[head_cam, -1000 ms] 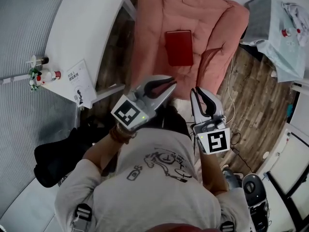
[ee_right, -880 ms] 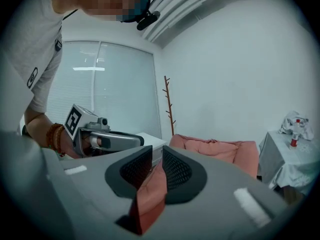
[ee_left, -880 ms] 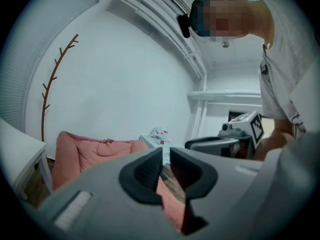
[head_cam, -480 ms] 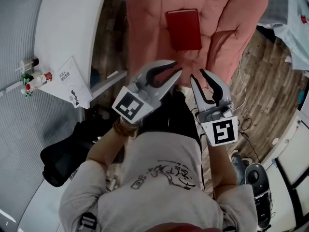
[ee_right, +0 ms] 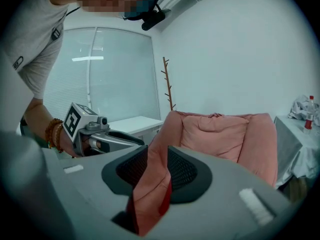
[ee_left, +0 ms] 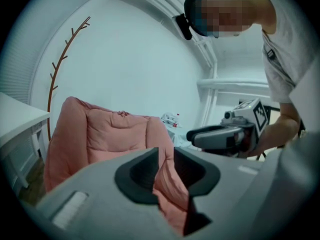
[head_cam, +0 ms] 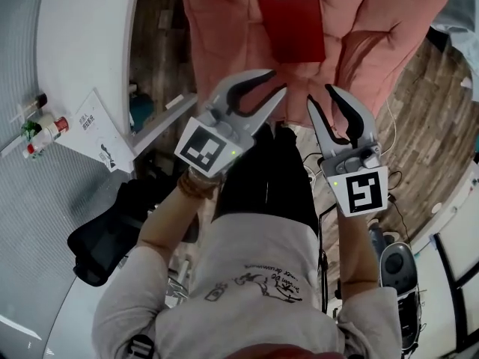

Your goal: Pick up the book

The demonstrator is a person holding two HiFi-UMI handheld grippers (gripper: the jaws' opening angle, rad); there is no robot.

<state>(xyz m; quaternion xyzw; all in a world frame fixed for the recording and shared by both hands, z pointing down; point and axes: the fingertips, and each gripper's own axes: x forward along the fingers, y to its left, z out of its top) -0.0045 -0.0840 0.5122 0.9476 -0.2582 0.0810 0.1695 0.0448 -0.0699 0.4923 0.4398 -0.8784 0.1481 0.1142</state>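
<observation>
A dark red book (head_cam: 293, 25) lies flat on the seat of a pink cushioned chair (head_cam: 224, 36). Both grippers hover side by side just short of the chair's front edge, pointing at the book and not touching it. My left gripper (head_cam: 276, 82) has just been opening; its jaws stand a narrow gap apart with nothing between them. My right gripper (head_cam: 322, 96) has also just been opening and holds nothing. In the right gripper view (ee_right: 157, 156) a sliver of the book (ee_right: 165, 196) shows through the gap. The left gripper view (ee_left: 167, 154) shows only pink cushion (ee_left: 100, 134) ahead.
A white table (head_cam: 82, 43) stands left of the chair, with a booklet (head_cam: 101, 129) and small bottles (head_cam: 43, 126) at its corner. A black office chair (head_cam: 105, 230) is behind on the left. A cloth-covered side table (ee_right: 300, 134) stands right of the chair, a bare-branch coat stand (ee_left: 60, 69) behind it.
Both grippers have sunk and moved forward toward the chair and book. Their jaws, shut a second ago, now stand slightly apart. The book sits nearer the top of the head view.
</observation>
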